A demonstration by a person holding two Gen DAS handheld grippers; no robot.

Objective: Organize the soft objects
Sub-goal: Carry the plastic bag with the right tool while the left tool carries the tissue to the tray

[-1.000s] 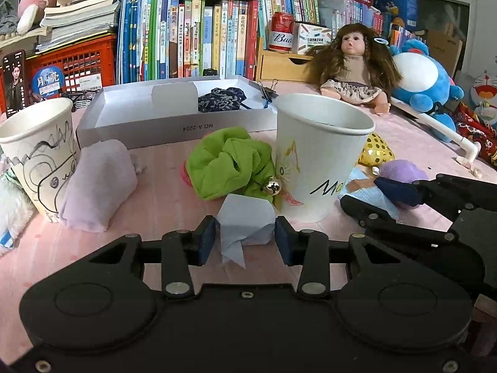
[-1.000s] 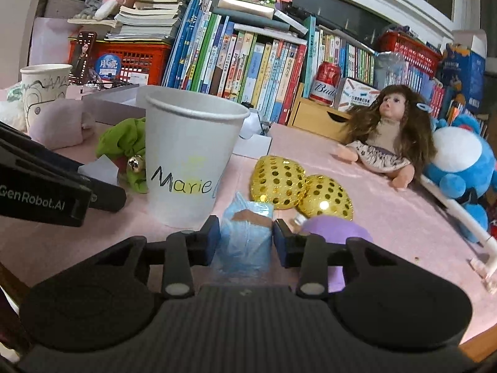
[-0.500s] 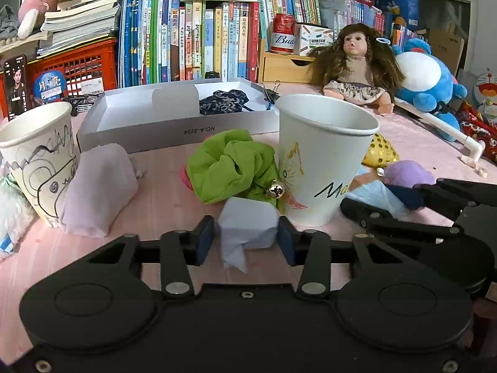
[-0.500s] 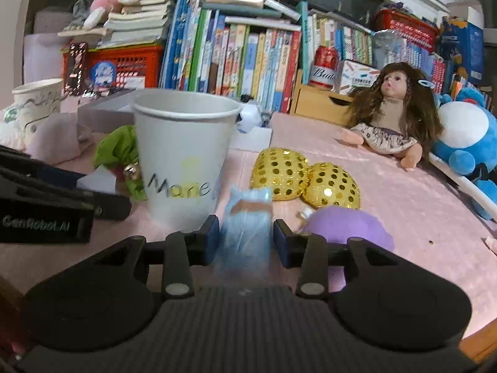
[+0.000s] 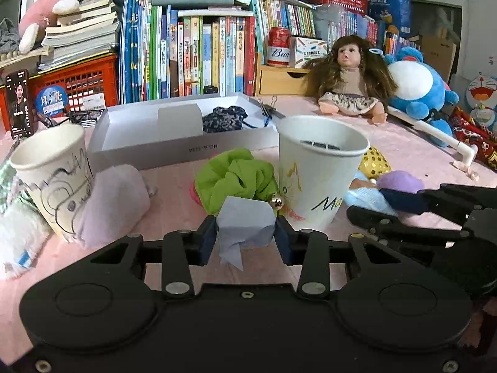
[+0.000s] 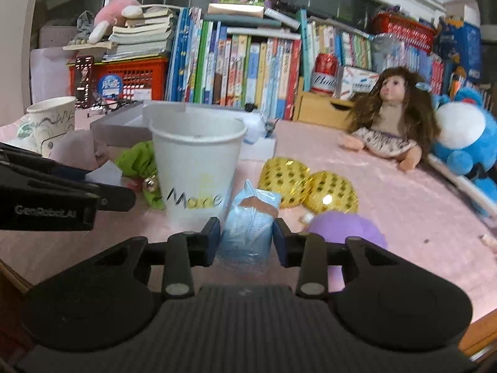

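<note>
Holding a pale blue-grey wad (image 5: 245, 221) in my left gripper (image 5: 245, 237), jaws narrow, both pads pressed against its sides, a loose flap hanging below. It sits just in front of the green scrunchie (image 5: 236, 178) and left of the white cup (image 5: 320, 168).

Right gripper (image 6: 246, 237): jaws closing, a light blue packet (image 6: 250, 227) between them. Pads sit against its sides; packet upright, top leaning toward the cup (image 6: 196, 168) marked "Marie". From the left view this gripper (image 5: 369, 203) reaches in from the right, packet at its tips.

Pink cloth table (image 6: 388, 192). Two gold sequin pieces (image 6: 307, 183) beyond the packet, purple soft ball (image 6: 344, 228) just right of my right jaw. Second cup (image 5: 54, 177) far left, a lilac cloth (image 5: 113, 199) leaning on it. Grey tray (image 5: 174, 149) behind the scrunchie holds a dark fabric piece (image 5: 223, 118). Doll (image 6: 391, 121) and blue plush (image 6: 466, 136) at back right.
</note>
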